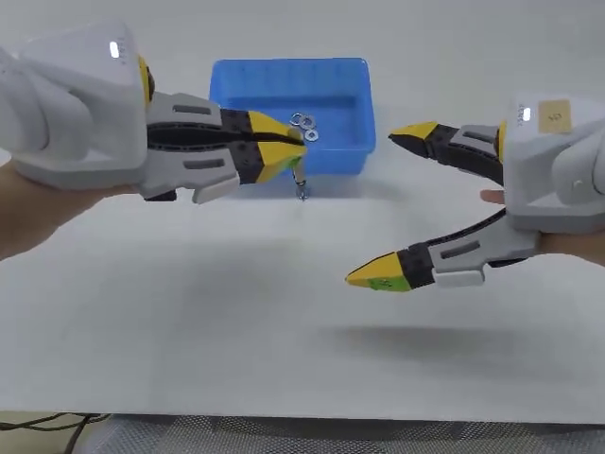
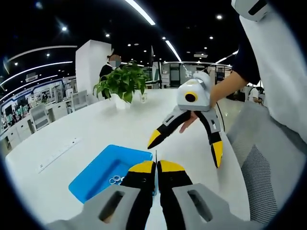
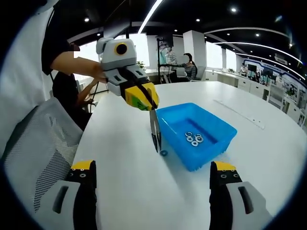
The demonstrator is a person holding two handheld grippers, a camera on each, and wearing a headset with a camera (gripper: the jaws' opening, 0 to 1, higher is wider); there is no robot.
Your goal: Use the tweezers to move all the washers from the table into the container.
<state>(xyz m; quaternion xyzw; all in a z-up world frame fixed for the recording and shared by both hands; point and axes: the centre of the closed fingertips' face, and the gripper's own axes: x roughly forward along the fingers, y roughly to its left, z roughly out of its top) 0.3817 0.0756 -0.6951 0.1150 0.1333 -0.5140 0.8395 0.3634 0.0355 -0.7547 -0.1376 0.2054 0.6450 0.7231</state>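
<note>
Head view, left gripper [image 1: 293,151]: comes in from the upper left, jaws pressed together on the tweezers [image 1: 301,183].
Head view, tweezers: hang down from the jaw tips, long axis near upright, points just in front of the container [image 1: 288,76].
Head view, container: top centre of the frame on the white table [image 1: 236,331]; the washers [image 1: 304,128] lie bunched at its near wall.
Head view, right gripper [image 1: 388,203]: at the right, jaws spread wide and holding nothing, well apart from the tweezers.

Left gripper view, own jaws: rise closed from the bottom, with the thin tweezers [image 2: 156,158] between the yellow tips.
Left gripper view, container [image 2: 103,165]: lower left of the jaws, very near.
Left gripper view, surroundings: a plant [image 2: 122,81] stands far up the table, out of the way.

Right gripper view, washer [image 3: 163,153]: one ring at the tweezers' points, centre of the frame, just beside the container's outer wall; whether it is pinched or resting on the table I cannot tell.
Right gripper view, key relation: the container lies right of that washer, so the likely move is a short lift over the wall; the left gripper is the nearer one.
Right gripper view, obstacles: only the container wall between washer and tray; a mesh chair [image 3: 38,143] sits at the left edge.
</note>
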